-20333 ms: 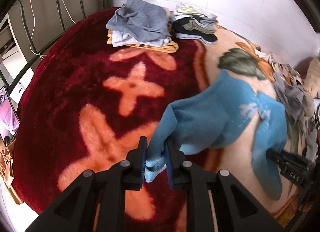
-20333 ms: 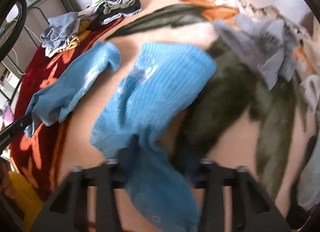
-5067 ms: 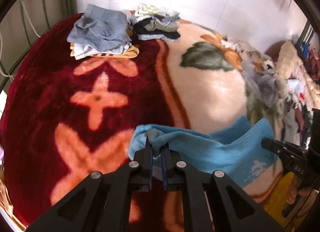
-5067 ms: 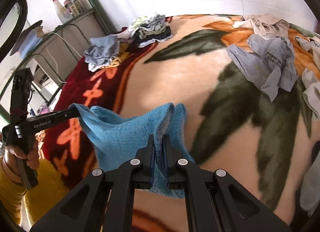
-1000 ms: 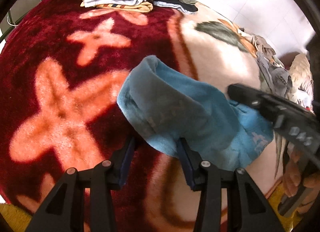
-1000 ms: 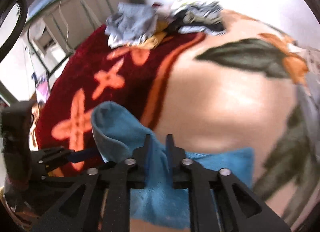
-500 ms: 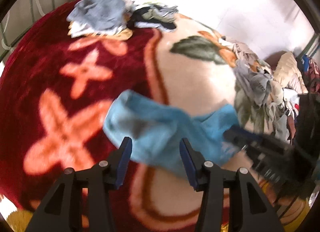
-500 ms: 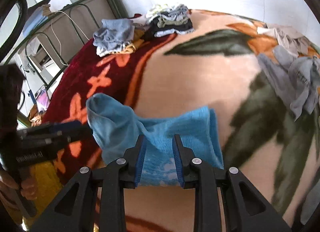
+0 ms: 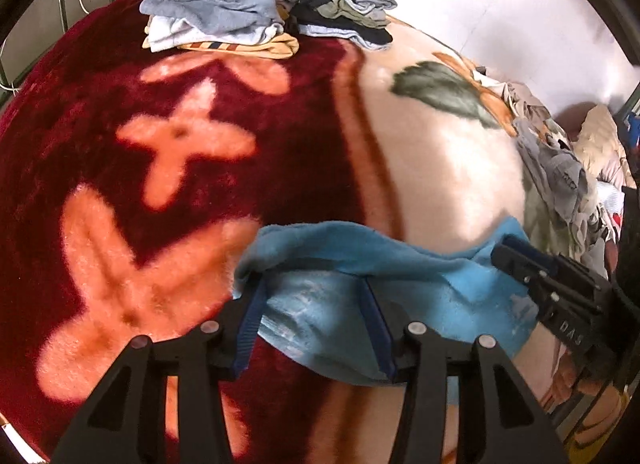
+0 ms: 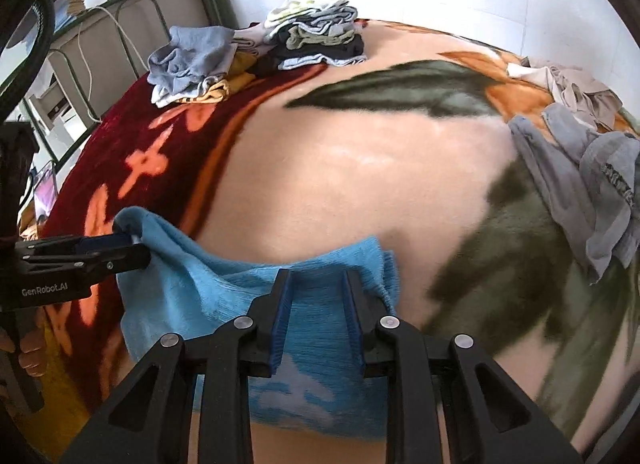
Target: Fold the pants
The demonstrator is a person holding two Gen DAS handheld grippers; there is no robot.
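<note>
The blue pants (image 9: pixel 440 284) lie folded in a band across the blanket (image 9: pixel 180 136), near its front edge. My left gripper (image 9: pixel 314 296) is open and wide, its fingertips tucked under the pants' left fold, which drapes over them. In the right wrist view that fold hangs on the left gripper (image 10: pixel 138 248). My right gripper (image 10: pixel 316 296) sits over the right half of the pants (image 10: pixel 192 288). Its jaws are closing, with ribbed blue cloth showing flat in the gap and the pads not pressing on it. It enters the left wrist view as the right gripper (image 9: pixel 500 252).
Two stacks of folded clothes (image 9: pixel 216 12) (image 10: pixel 320 36) stand at the blanket's far end. A heap of loose grey and beige garments (image 10: pixel 592 192) lies along the right side. A metal rack (image 10: pixel 120 4) stands beyond the bed on the left. A hand (image 10: pixel 28 360) holds the left gripper's handle.
The left gripper came closer to the pants, and its fingertips now sit under the left fold. The pants lie flatter and nearer the front edge. The right gripper's jaws stand slightly narrower over the cloth.
</note>
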